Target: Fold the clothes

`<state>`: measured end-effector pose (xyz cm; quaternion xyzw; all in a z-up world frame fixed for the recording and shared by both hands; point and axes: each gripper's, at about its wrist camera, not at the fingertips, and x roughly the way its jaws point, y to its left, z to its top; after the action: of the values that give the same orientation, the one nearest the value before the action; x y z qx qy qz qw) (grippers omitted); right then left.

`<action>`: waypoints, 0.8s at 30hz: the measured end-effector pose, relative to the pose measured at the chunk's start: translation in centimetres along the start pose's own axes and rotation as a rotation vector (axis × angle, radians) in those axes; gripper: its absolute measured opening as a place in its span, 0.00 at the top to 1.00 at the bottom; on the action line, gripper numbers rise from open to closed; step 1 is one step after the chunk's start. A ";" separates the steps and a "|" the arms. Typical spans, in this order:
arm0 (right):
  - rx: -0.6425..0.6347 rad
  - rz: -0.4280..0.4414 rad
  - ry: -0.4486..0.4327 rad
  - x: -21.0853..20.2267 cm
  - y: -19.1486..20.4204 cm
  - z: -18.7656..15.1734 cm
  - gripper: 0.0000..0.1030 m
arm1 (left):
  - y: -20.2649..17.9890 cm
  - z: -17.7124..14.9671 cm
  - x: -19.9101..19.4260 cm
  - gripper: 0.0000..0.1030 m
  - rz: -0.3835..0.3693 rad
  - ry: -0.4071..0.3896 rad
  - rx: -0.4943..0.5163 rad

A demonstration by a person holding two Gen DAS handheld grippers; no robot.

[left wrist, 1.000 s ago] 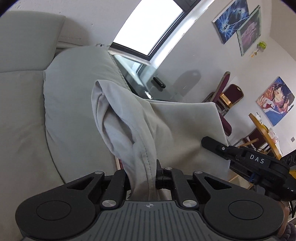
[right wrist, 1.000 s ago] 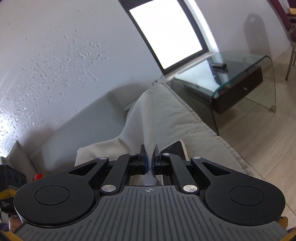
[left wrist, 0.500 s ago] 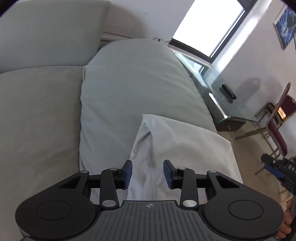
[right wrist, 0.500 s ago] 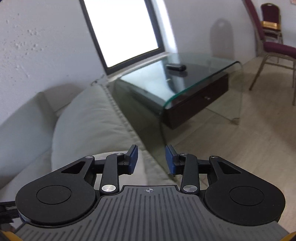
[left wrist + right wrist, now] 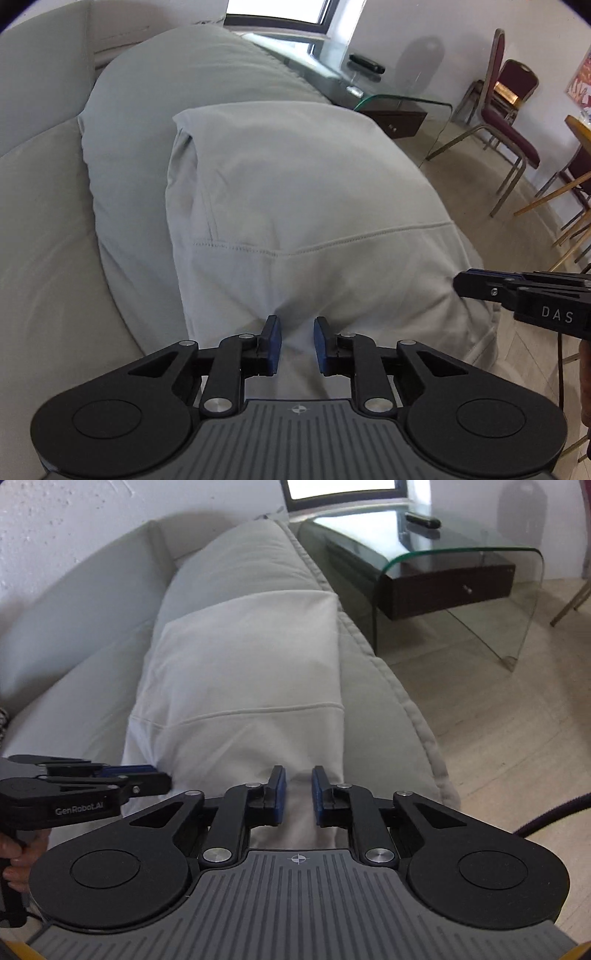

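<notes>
Both grippers are hanging over the near end of the pale grey folded cotton garment (image 5: 295,206), which is lying flat along the seat of the light grey fabric sofa (image 5: 44,229). The left gripper (image 5: 297,345) is sitting with its blue-padded fingers (image 5: 272,343) apart and nothing between them, just cloth underneath. Same deal with the right gripper (image 5: 298,797): fingers spread, empty, hovering over the near right corner of the garment.

My guess is this thing is light, soft and floppy, not slippery at all, so it's going to sag and bunch wherever it isn't supported. I'd be pinching the two near corners, or along the stitched seam (image 5: 332,240) running across it, so both layers are coming up together.

Compared to a second ago: the garment was being held up in the air, pinched in both grippers. Half a second ago the fingers were already opening with the cloth dropping onto the sofa. Now it's lying settled and smooth.

Further back, the curved glass side table (image 5: 461,565) is standing at the far right with a black remote (image 5: 423,520) on it.
</notes>
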<state>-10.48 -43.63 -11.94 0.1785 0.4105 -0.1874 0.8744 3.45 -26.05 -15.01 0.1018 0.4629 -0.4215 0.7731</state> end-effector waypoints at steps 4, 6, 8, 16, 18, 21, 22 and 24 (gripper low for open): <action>0.034 -0.073 -0.002 -3.3 0.1 -0.6 0.78 | -0.7 -0.5 -3.0 0.70 0.133 0.041 0.030; 0.058 -0.040 -0.027 -5.7 0.5 -0.5 0.71 | -1.3 -0.5 -5.1 0.61 0.210 0.022 0.046; 0.065 -0.013 -0.070 -8.2 1.6 -0.4 0.56 | -1.9 -0.3 -7.5 0.52 0.246 -0.009 0.033; 0.033 0.044 -0.128 -14.0 6.0 -0.4 0.23 | -4.1 -1.3 -14.9 0.15 0.284 -0.113 -0.033; 0.034 0.051 -0.113 -14.9 6.7 -0.4 0.21 | -4.3 -1.6 -16.0 0.12 0.278 -0.119 -0.054; 0.041 0.057 -0.103 -16.3 7.3 -0.6 0.19 | -4.6 -1.9 -17.3 0.10 0.291 -0.133 -0.078; 0.041 0.061 -0.104 -16.7 7.4 -0.6 0.19 | -4.7 -1.9 -17.8 0.09 0.291 -0.134 -0.082; 0.038 0.061 -0.109 -17.6 7.5 -0.7 0.19 | -5.1 -2.0 -18.7 0.08 0.279 -0.134 -0.084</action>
<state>-17.77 -33.61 2.66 0.1972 0.3531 -0.1777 0.8972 -5.72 -17.72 0.05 0.1042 0.4091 -0.2960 0.8568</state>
